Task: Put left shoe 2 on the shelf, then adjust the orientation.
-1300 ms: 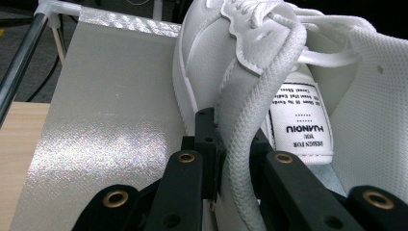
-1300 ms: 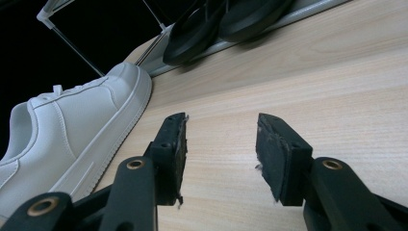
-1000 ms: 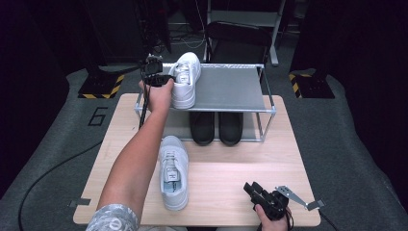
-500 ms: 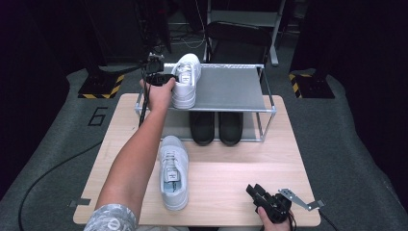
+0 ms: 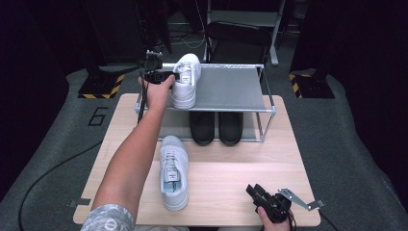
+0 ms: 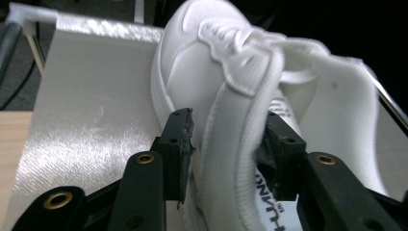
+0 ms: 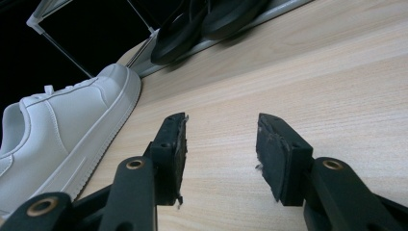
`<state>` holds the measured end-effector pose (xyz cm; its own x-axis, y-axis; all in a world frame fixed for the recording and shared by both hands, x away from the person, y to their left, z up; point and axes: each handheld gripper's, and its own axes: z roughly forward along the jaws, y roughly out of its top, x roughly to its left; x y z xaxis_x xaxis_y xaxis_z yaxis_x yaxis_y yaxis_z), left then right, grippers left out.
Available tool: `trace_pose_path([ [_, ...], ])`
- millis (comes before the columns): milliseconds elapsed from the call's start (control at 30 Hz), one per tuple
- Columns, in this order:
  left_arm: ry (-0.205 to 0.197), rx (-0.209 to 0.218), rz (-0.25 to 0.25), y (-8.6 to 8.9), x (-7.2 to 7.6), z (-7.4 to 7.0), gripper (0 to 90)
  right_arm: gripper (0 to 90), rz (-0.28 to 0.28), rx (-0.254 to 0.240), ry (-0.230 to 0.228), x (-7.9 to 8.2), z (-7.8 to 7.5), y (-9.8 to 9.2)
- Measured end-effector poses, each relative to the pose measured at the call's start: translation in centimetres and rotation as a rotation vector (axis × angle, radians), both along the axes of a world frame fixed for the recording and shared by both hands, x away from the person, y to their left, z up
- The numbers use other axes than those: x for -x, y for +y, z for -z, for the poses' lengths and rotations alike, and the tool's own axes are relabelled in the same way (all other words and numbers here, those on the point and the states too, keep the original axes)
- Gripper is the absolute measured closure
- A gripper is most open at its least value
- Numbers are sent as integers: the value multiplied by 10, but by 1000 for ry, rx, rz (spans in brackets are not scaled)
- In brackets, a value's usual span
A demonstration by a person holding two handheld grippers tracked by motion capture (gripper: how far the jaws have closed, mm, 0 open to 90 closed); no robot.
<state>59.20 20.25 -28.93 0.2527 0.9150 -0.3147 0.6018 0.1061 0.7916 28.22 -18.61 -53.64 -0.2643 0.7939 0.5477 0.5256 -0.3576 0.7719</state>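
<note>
A white sneaker rests on the left end of the grey top shelf of a metal shoe rack, toe pointing away. My left gripper reaches it from the left. In the left gripper view the gripper is shut on the sneaker, its jaws clamping the collar wall from both sides. The matching white sneaker lies on the wooden table in front of the rack. My right gripper hovers open at the table's near right, and in its own view the gripper holds nothing, with that sneaker off to its left.
A pair of black shoes stands on the lower level under the shelf, toes toward me, and the same black shoes appear in the right gripper view. The shelf's right half is bare. A dark chair stands behind the rack.
The left gripper and the sneaker on the shelf have stayed almost still. The right gripper has shifted only slightly near the table's front edge.
</note>
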Motion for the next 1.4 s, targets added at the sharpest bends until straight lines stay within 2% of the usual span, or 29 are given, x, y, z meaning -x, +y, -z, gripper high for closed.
trace_pose_path([
  [33,-7,10,0,0,2,-3,583,538,-1,1,0,0,0,0],
  [100,-15,-2,14,1,5,-8,583,538,-3,12,-1,0,0,1],
  [267,-32,2,22,2,14,-14,573,538,-23,26,-6,-1,-1,9],
  [367,-59,10,42,8,27,-22,562,537,-41,39,-9,-2,-3,14],
  [500,-68,-10,79,14,43,-31,567,537,-57,65,-20,-5,-7,23],
  [533,-68,-10,79,14,43,-31,568,538,-60,73,-23,-7,-9,25],
  [567,-96,-19,95,18,52,-34,569,540,-65,80,-24,-9,-11,27],
  [600,-96,-19,95,18,52,-34,572,542,-72,86,-27,-11,-13,29],
  [633,-110,-15,99,23,61,-36,572,544,-81,87,-29,-12,-15,31],
  [767,-117,-19,116,34,75,-35,573,572,-118,101,-43,-20,-26,43],
  [833,-112,-22,130,40,82,-35,580,588,-133,107,-35,-23,-30,50],
  [1000,-117,-24,143,54,98,-35,596,665,-229,143,-40,-34,-38,71],
  [1067,-124,-27,143,56,101,-34,591,663,-251,157,-45,-37,-41,80],
  [1133,-133,-25,151,63,112,-32,583,651,-268,166,-50,-39,-46,89],
  [1200,-130,-29,158,67,117,-29,580,637,-281,172,-64,-42,-49,97],
  [1400,-118,-20,179,73,129,-16,582,648,-311,186,-68,-48,-54,110],
])
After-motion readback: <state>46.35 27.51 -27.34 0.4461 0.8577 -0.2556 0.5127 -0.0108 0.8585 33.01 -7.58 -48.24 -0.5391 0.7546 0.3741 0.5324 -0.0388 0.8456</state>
